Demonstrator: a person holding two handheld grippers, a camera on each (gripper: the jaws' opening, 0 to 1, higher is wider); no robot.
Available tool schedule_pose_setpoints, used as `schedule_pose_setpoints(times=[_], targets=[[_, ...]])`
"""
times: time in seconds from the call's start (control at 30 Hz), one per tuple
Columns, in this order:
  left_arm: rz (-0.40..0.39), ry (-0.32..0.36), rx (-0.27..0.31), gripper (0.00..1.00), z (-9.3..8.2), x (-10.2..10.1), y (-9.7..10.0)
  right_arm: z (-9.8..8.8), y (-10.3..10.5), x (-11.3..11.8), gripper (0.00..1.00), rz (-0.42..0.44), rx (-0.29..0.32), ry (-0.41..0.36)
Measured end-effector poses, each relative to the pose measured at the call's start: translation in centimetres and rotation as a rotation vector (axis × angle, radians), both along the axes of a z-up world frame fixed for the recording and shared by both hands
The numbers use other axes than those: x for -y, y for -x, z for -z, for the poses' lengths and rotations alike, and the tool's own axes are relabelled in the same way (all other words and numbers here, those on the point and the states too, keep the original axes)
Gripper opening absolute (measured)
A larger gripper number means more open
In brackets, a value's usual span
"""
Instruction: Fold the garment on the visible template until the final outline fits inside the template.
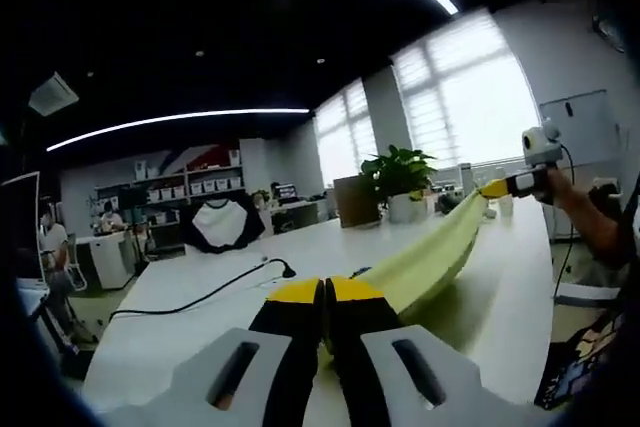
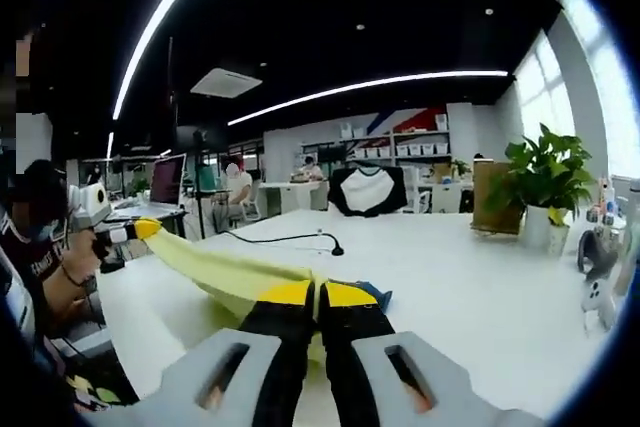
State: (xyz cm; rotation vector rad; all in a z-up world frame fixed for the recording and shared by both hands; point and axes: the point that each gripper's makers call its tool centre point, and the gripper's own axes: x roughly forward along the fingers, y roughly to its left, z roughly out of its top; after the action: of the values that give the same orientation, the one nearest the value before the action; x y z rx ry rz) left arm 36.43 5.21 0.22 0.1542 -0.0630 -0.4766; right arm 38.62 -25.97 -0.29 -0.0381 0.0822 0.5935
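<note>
Stretching the yellow garment taut above the white bench, the left hand-held gripper and right hand-held gripper each pinch one end; keep tension even while lowering. Right gripper view reveals a blue scrap under the cloth

Likely an open-plan office: shelving with boxes, monitor, seated worker, potted plant.

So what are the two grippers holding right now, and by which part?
Both hold the yellow garment, stretched between them above the table. The left gripper and right gripper are each shut on an opposite end of it.
</note>
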Motion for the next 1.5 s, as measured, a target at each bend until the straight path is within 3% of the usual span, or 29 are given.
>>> schedule_pose_setpoints(times=[0.17,0.2,0.23,0.33,0.5,0.7,0.8,0.9,1.1,1.4,1.5], targets=[[-0.011,-0.021,0.021,0.01,-1.1,-0.1,-2.0,-0.9,-1.6,-0.2,0.0,0.015,0.041,0.036],[-0.011,-0.022,0.021,0.01,-1.2,-0.1,-2.4,-1.1,-2.1,-0.2,0.0,0.02,0.059,0.048],[-0.015,-0.026,0.024,0.01,-1.4,-0.1,-3.0,-1.6,-2.8,-0.4,0.0,0.018,0.122,0.088],[-0.016,-0.025,0.018,0.01,-1.6,-0.2,-4.1,-1.2,-4.1,-0.4,0.0,0.048,0.127,0.138],[-0.023,-0.045,0.017,0.01,-1.7,-0.1,-6.3,-1.3,-6.2,-0.3,0.0,0.07,0.148,0.155],[-0.033,-0.054,-0.024,0.02,-1.1,-0.3,-9.7,-0.9,-9.1,-0.5,0.0,0.071,0.14,0.173],[-0.044,-0.085,-0.031,0.02,-0.7,-0.3,-11.4,-0.5,-10.5,-0.6,0.0,0.079,0.15,0.22],[-0.051,-0.109,-0.042,0.02,-0.3,-0.4,-12.9,-0.4,-12.1,-0.5,0.0,0.081,0.133,0.216],[-0.059,-0.148,-0.083,0.02,1.3,-0.4,-15.9,1.3,-15.4,-0.5,0.0,0.089,0.081,0.25],[-0.084,-0.197,-0.198,0.02,5.9,-0.6,-20.6,5.3,-19.3,-0.7,0.0,0.101,0.008,0.353],[-0.086,-0.166,-0.256,0.02,7.5,-0.5,-21.5,6.7,-20.1,-0.6,0.0,0.106,-0.026,0.377]])
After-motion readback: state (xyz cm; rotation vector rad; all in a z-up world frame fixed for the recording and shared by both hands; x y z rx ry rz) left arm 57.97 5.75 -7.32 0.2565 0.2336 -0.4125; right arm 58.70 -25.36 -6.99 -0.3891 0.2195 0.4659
